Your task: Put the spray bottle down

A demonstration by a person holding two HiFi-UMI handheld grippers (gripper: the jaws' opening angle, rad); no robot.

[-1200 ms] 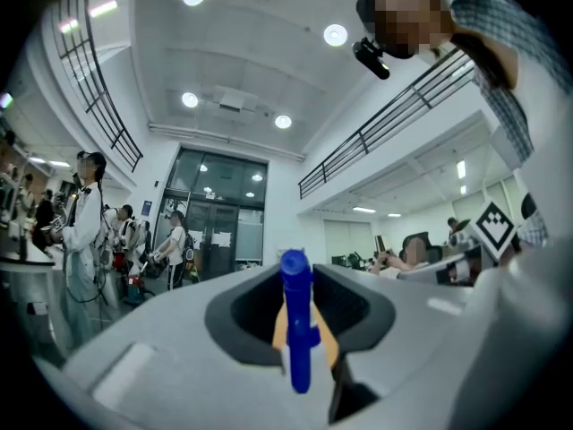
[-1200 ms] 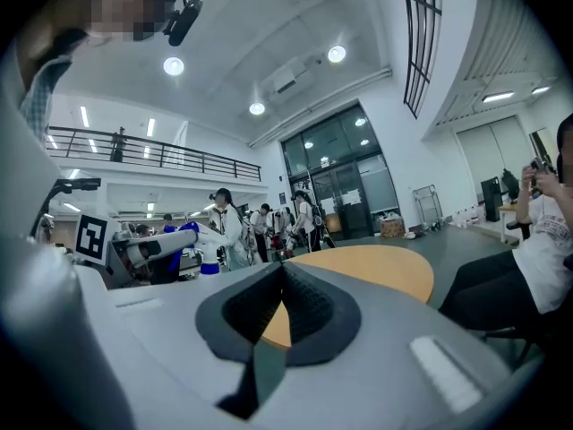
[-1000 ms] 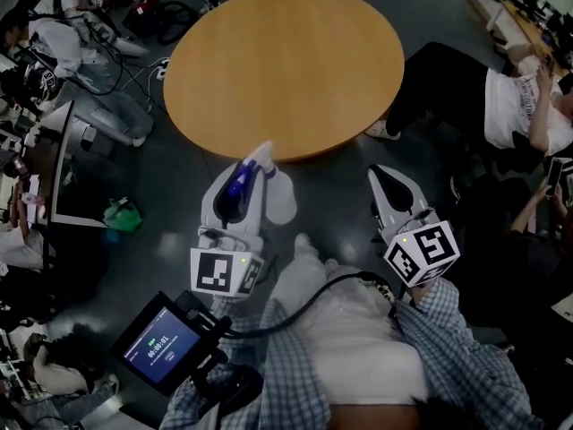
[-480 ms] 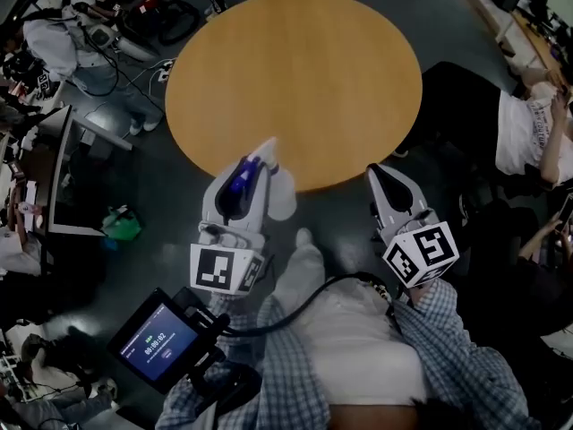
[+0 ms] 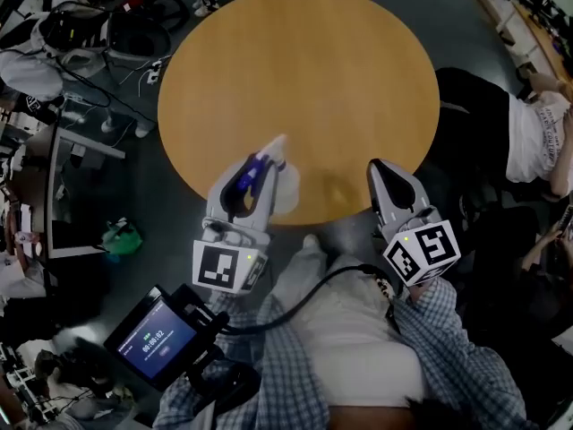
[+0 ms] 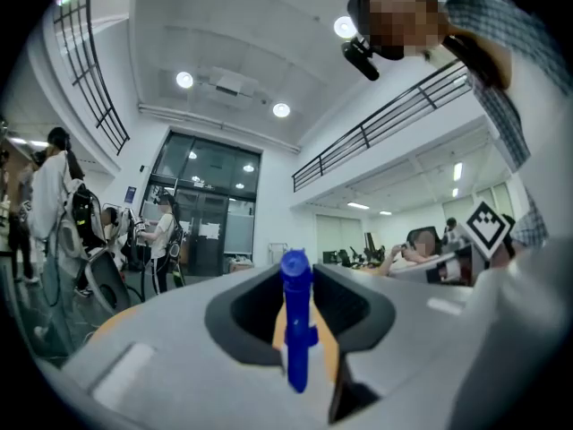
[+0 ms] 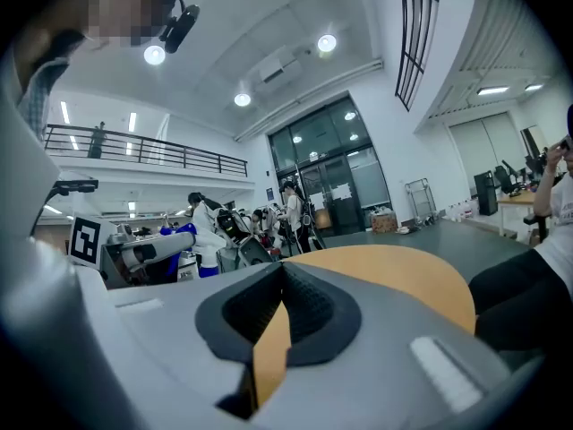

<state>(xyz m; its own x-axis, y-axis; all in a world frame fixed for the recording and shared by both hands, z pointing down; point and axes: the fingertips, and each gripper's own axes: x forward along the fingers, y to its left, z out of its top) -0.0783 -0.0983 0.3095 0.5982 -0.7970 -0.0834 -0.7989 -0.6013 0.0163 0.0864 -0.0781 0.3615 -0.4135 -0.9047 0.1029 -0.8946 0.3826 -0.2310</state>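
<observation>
A spray bottle with a blue head point(image 5: 246, 176) and a pale translucent body point(image 5: 286, 193) is clamped in my left gripper point(image 5: 274, 143), which reaches over the near edge of the round wooden table point(image 5: 300, 70). In the left gripper view the blue spray head point(image 6: 295, 316) stands upright between the jaws, which press on it from both sides. My right gripper point(image 5: 378, 167) hovers at the table's near edge to the right, its jaws shut with nothing in them point(image 7: 279, 271). The tabletop point(image 7: 403, 271) stretches ahead of it.
A seated person in a white shirt point(image 5: 537, 133) is close to the table's right side. Desks, a monitor point(image 5: 63, 177) and cables crowd the floor at the left, with a green object point(image 5: 121, 237) near them. A small screen point(image 5: 161, 343) hangs at my lower left.
Both grippers have travelled forward to the table together. Their tips were over the floor short of it and now overlap its near edge. The bottle stays held.
</observation>
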